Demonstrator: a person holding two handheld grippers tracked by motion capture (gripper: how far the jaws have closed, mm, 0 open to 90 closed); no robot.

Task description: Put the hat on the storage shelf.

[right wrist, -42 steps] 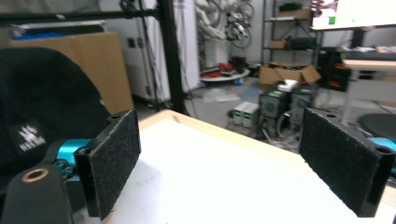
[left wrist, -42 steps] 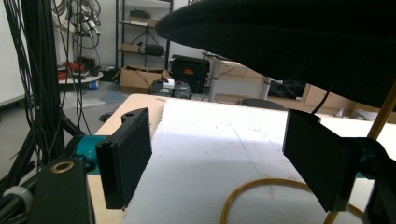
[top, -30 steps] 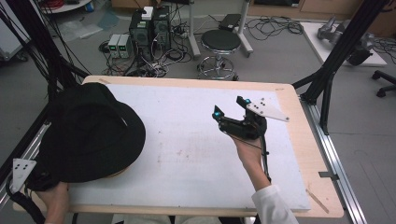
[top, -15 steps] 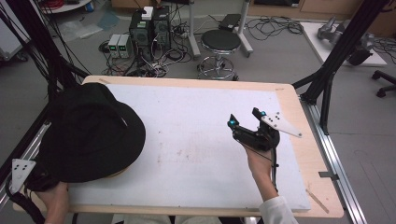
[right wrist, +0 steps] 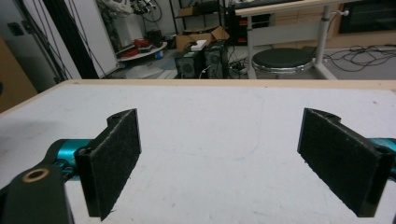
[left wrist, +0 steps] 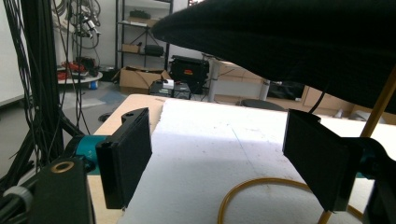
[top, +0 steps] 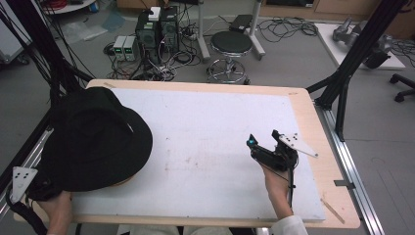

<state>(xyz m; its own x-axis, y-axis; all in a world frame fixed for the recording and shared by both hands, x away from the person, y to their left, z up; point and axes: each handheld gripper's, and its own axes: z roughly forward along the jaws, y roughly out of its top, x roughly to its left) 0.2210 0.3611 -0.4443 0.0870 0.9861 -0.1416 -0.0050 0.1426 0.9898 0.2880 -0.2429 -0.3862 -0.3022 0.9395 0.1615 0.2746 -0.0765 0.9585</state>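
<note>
A black wide-brimmed hat (top: pixel 93 139) lies on the left part of the white table top (top: pixel 210 122). At the near left corner, the grey plate (top: pixel 22 178) of my left gripper pokes out from under the brim. In the left gripper view my left gripper (left wrist: pixel 217 163) is open, with the hat brim (left wrist: pixel 289 42) overhead and a yellow hoop (left wrist: pixel 243 186) on the table between the jaws. My right gripper (top: pixel 263 138) hovers over the right side of the table, far from the hat. It is open (right wrist: pixel 219 158) with nothing between its pads.
Black frame posts (top: pixel 350 63) stand at the table's right and left. A round stool (top: pixel 231 44) and computer boxes (top: pixel 156 29) sit on the floor beyond the far edge. A thin wooden stick (top: pixel 335 210) lies at the near right corner.
My right gripper has drifted to the right and nearer to the table's front edge, still open. The hat and left gripper have stayed put.
</note>
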